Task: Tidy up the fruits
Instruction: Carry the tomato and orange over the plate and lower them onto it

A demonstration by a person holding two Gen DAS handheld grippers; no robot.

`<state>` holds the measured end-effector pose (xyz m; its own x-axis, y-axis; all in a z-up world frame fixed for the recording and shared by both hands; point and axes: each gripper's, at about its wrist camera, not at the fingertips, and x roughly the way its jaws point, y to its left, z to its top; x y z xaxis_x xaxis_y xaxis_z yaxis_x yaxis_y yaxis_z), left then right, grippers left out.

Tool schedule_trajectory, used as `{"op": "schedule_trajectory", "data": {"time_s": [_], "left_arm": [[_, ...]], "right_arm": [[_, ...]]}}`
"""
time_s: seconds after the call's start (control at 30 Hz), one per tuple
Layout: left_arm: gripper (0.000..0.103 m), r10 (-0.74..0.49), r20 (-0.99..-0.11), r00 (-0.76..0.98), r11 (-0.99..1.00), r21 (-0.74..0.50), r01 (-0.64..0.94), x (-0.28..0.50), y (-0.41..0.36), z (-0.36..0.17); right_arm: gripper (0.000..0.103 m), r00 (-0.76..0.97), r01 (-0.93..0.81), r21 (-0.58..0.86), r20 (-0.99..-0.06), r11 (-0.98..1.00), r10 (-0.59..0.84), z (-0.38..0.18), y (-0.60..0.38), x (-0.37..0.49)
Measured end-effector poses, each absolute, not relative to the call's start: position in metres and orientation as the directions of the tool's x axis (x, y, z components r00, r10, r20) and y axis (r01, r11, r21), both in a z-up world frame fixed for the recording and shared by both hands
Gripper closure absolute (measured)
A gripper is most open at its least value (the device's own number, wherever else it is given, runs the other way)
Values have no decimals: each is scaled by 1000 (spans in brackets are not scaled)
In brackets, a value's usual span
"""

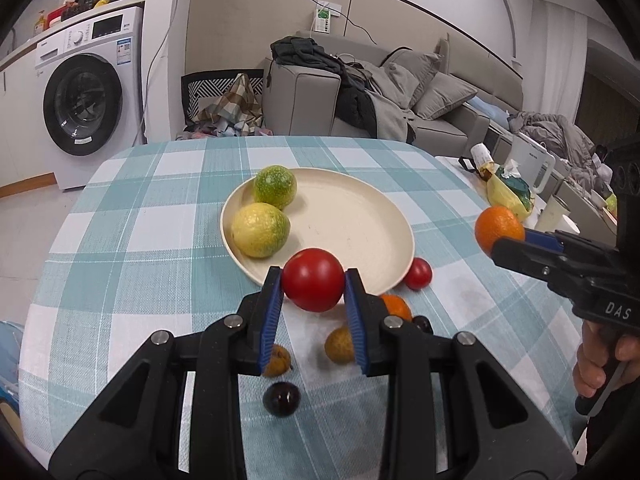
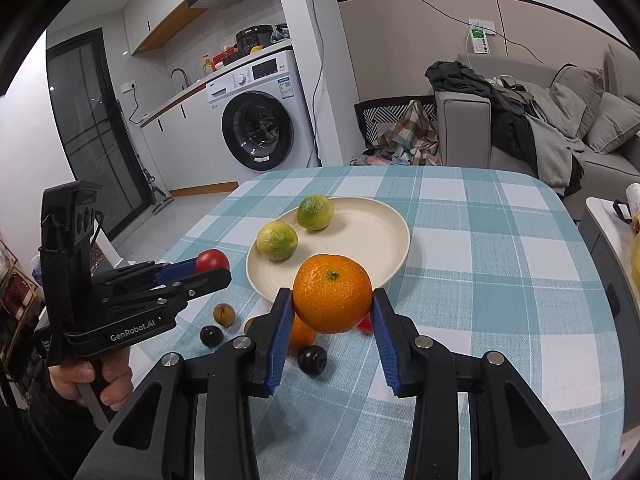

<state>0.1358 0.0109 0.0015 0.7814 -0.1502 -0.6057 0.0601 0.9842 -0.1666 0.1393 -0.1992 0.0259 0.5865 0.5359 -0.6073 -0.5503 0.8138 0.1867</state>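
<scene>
My left gripper (image 1: 313, 282) is shut on a red tomato (image 1: 313, 279), held in the air just before the near rim of the cream plate (image 1: 352, 220). Two green-yellow citrus fruits (image 1: 260, 229) (image 1: 275, 186) lie on the plate's left side. My right gripper (image 2: 332, 306) is shut on an orange mandarin (image 2: 332, 293), lifted above the table near the plate (image 2: 360, 236). On the cloth below lie a small red tomato (image 1: 418, 273), another mandarin (image 1: 396, 306), two brownish longans (image 1: 338, 344), (image 1: 277, 360) and dark round fruits (image 1: 281, 398), (image 2: 312, 360).
The checked blue-white tablecloth (image 1: 132, 248) covers a round-cornered table. A side table at right carries a yellow bag (image 1: 508, 194), a jar and a white kettle (image 1: 532, 164). Beyond the table are a washing machine (image 1: 86, 100) and a grey sofa (image 1: 436, 92) with clothes.
</scene>
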Motion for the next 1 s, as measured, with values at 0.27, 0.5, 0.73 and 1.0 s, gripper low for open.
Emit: {"op": "schedule_trajectory", "data": {"time_s": [0.27, 0.5, 0.73, 1.0], "left_arm": [[75, -137, -606, 784, 986, -159, 50, 157, 13, -5], [75, -149, -615, 774, 983, -175, 50, 177, 13, -11], [75, -137, -618, 774, 986, -161, 46, 190, 11, -15], [75, -130, -629, 767, 990, -129, 63, 194, 6, -24]], "right_arm": [[63, 597, -546, 178, -603, 818, 530, 31, -195, 156], [63, 609, -525, 190, -597, 830, 522, 31, -189, 172], [63, 610, -523, 190, -598, 831, 520, 30, -181, 183], [63, 590, -519, 194, -624, 832, 513, 18, -171, 198]]}}
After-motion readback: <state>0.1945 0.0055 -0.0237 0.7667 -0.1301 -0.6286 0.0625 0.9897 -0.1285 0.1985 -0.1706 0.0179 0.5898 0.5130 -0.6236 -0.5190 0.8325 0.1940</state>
